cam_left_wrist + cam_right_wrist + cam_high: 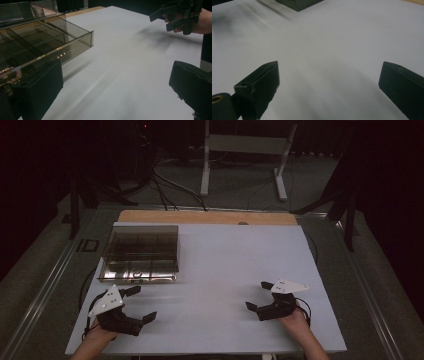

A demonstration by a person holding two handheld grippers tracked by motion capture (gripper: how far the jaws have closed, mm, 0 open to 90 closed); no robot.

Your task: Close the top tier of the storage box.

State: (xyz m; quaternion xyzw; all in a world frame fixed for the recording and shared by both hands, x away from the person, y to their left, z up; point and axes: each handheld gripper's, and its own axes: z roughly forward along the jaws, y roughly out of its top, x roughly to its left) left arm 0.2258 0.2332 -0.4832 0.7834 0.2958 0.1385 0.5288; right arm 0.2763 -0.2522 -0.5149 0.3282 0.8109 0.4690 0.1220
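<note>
A smoky clear plastic compartment box (140, 252) sits on the left rear part of the white board (225, 265); its near corner (85, 37) shows in the left gripper view. My left gripper (141, 304) rests near the board's front left, just in front of the box, jaws wide apart and holding nothing. My right gripper (258, 296) sits at the front right, also open and empty, over bare white surface (324, 50). The left gripper view shows the right gripper (172, 17) far off in a hand.
A wooden table edge (205, 216) runs behind the board. Beyond it stand white table legs (245, 160), cables and dark stands on the floor. A metal rail (45, 285) runs along the left side.
</note>
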